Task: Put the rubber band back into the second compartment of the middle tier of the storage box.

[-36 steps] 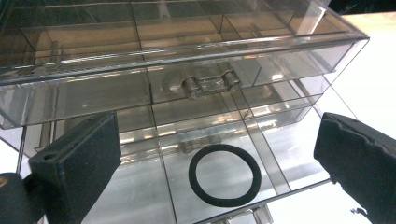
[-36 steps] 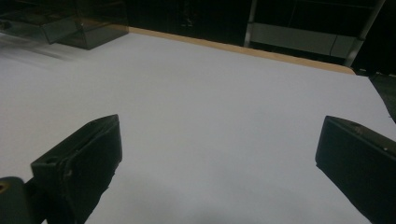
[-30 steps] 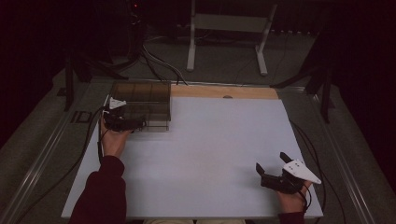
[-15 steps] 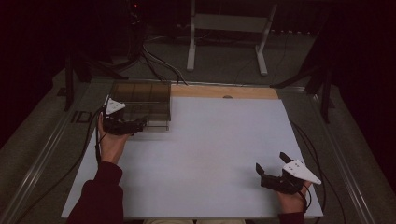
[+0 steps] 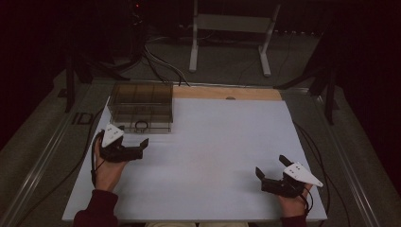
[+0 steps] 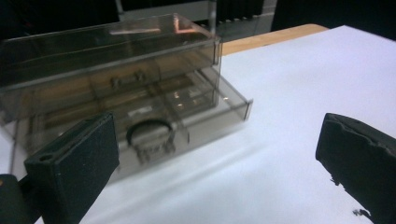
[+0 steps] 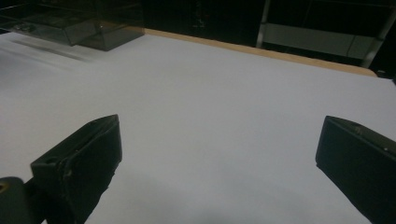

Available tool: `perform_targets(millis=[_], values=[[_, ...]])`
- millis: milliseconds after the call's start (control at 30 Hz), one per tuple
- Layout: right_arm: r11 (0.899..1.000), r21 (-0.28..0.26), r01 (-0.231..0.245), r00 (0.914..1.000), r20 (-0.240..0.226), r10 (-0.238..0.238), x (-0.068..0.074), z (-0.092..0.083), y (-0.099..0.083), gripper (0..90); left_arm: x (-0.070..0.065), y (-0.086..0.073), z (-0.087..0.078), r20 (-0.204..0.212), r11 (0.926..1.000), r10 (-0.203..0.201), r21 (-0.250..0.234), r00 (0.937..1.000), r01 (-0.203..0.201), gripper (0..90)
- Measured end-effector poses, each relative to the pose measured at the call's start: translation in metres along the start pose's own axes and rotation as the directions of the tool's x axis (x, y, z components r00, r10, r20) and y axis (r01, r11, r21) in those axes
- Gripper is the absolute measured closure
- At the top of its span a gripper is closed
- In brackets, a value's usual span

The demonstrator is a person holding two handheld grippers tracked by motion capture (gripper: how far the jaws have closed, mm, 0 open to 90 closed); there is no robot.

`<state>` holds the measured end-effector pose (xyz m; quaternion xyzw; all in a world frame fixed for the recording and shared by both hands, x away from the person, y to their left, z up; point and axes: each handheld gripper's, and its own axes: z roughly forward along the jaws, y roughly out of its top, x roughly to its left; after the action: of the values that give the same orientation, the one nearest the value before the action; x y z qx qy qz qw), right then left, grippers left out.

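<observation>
White table [image 5: 203, 156], smoky drawer box [image 6: 116, 88] just beyond left tongs [image 6: 219, 154] (jaws wide)

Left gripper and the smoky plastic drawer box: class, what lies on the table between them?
Nothing: in the high view, bare white table separates the left gripper from the drawer box; the left gripper view confirms this.

White table [image 5: 208, 156]; smoky drawer box [image 5: 141, 108]

Off to the outer side of my left gripper [image 5: 124, 147], on the grey floor strip [image 5: 56, 142] beside the table, I can read the pale letters "ID" [image 5: 80, 117]; whatever follows them is cut off by the table edge. I can read nothing else.
</observation>
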<state>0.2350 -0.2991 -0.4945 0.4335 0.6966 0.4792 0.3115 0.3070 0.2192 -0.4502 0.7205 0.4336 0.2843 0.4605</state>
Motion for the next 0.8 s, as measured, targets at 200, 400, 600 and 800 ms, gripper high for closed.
perform_targets(millis=[200,400,600,800], values=[[1.0,0.025,0.008,0.9997,-0.025,-0.007,0.003,0.004,-0.001,0.0,-0.007,-0.039,-0.028,-0.016,0.9997,-0.017,-0.019,0.9997,0.017,0.3],[0.999,0.038,0.011,0.9997,-0.023,-0.01,0.003,0.007,-0.001,0.0,-0.016,-0.065,-0.042,-0.033,0.9996,-0.023,-0.015,0.9992,0.022,0.3],[0.998,0.063,0.003,0.9999,-0.014,-0.002,0.0,0.008,-0.002,0.0,-0.014,-0.069,-0.05,-0.052,0.9996,-0.011,-0.027,0.9986,0.01,0.3],[0.988,0.152,0.003,0.9998,0.021,-0.006,-0.003,0.017,-0.008,0.0,-0.016,-0.069,-0.047,-0.047,0.9996,-0.017,-0.024,0.9987,0.016,0.3]])
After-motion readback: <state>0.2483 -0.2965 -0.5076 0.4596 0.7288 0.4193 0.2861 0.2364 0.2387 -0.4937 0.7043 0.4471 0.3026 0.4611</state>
